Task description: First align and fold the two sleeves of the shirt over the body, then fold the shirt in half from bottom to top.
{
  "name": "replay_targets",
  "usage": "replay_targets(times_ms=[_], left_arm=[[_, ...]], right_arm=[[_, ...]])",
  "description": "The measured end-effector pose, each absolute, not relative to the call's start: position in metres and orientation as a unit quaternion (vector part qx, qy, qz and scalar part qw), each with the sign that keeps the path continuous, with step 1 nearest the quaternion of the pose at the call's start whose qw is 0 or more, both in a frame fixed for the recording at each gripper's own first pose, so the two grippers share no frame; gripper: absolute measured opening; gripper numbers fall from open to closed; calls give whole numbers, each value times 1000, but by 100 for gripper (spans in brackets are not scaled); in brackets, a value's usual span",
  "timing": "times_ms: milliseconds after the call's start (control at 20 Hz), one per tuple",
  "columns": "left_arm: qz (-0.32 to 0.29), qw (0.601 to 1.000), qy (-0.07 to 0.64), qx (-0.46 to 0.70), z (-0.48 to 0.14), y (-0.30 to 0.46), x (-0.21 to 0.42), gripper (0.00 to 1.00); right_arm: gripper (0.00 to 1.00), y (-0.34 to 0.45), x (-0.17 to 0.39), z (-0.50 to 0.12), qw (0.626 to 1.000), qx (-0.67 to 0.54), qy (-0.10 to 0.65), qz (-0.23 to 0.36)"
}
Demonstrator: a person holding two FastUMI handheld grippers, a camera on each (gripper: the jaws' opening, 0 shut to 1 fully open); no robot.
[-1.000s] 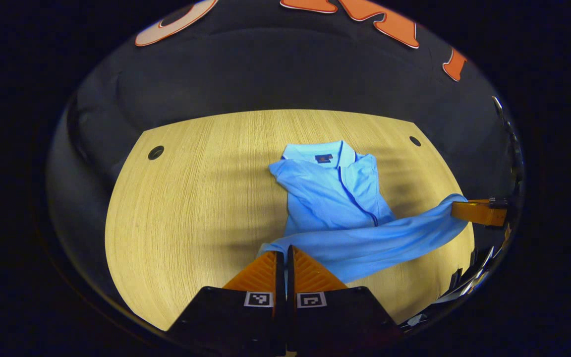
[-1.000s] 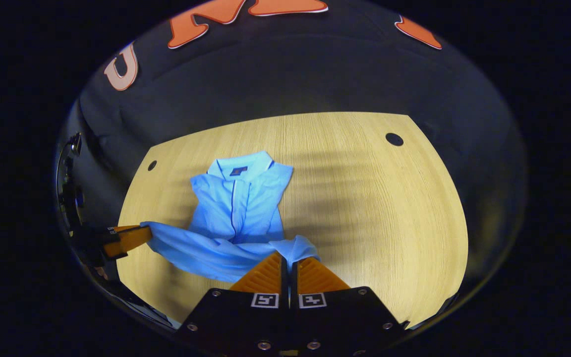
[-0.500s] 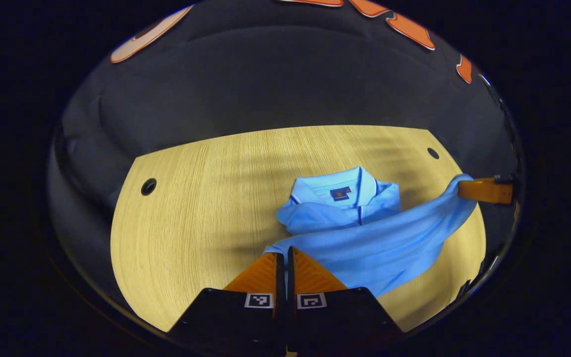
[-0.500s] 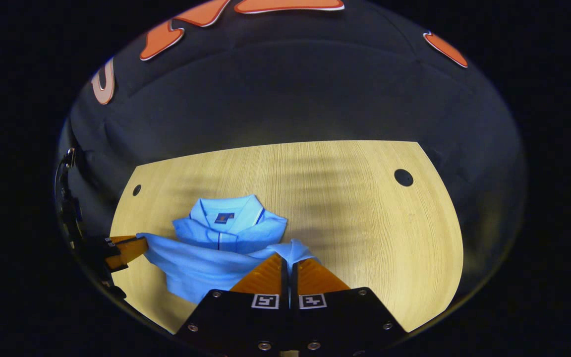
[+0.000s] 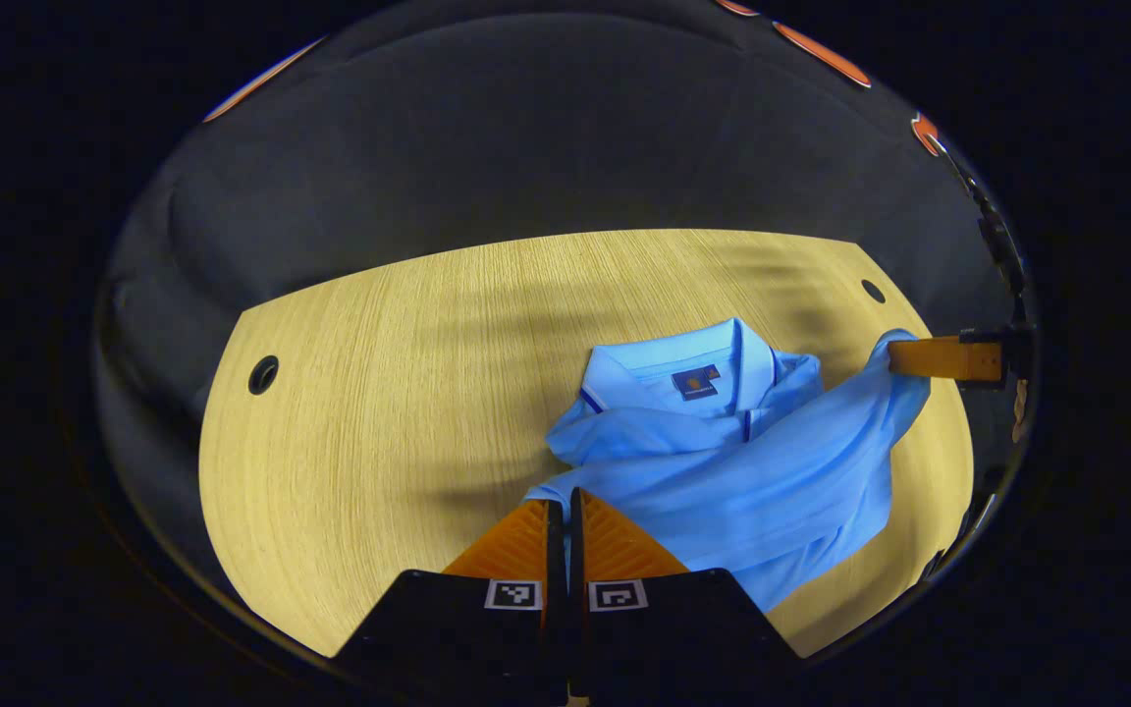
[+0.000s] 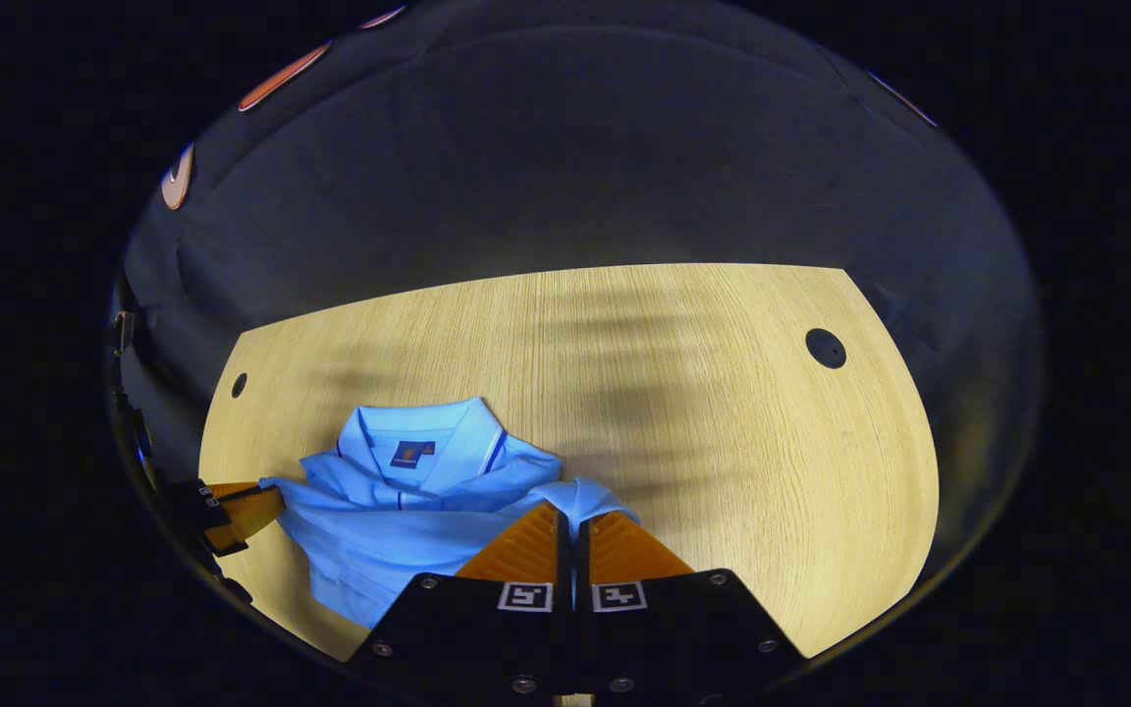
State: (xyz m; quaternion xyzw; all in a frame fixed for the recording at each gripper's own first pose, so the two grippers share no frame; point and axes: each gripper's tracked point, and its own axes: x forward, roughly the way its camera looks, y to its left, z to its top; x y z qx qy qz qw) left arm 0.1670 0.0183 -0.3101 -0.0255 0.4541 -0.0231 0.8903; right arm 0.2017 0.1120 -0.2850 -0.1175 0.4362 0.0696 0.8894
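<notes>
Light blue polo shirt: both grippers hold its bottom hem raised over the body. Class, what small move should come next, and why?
Probably lower both grippers further toward the collar. The left gripper and right gripper pinch the light blue polo shirt by its hem, short of the collar, above the wooden table.

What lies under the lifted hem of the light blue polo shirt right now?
Beneath the raised bottom edge of the light blue polo shirt lies its own chest and placket below the collar, on the pale wooden table. The folded sleeves are covered.
</notes>
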Motion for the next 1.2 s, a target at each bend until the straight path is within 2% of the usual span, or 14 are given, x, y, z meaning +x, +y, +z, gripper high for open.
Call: replay_targets(times_ms=[400, 450, 500, 550, 600, 650, 700, 750, 850, 1200], left_arm=[[11, 898, 437, -53, -308, 37, 192, 4], [14, 896, 439, -63, -312, 36, 189, 5], [20, 896, 437, -71, -314, 36, 189, 6], [26, 899, 432, -76, -310, 39, 189, 11], [37, 902, 423, -74, -309, 44, 191, 16], [42, 906, 415, -72, -305, 47, 192, 34], [43, 910, 406, -72, -298, 48, 192, 39], [48, 914, 397, -72, -291, 50, 189, 59], [57, 923, 373, -78, -264, 56, 182, 100], [74, 960, 262, -62, -168, 70, 125, 99]], right_arm=[[2, 114, 207, -288, 892, -88, 441, 43], [5, 110, 208, -290, 891, -97, 442, 43], [14, 106, 209, -290, 891, -109, 440, 41], [18, 102, 211, -292, 891, -116, 437, 42], [45, 103, 210, -291, 891, -114, 438, 42], [63, 105, 207, -290, 890, -109, 441, 45], [82, 106, 205, -285, 889, -105, 443, 45], [100, 106, 200, -283, 891, -102, 441, 47], [100, 108, 188, -268, 895, -98, 431, 57], [99, 109, 128, -201, 930, -111, 340, 83]])
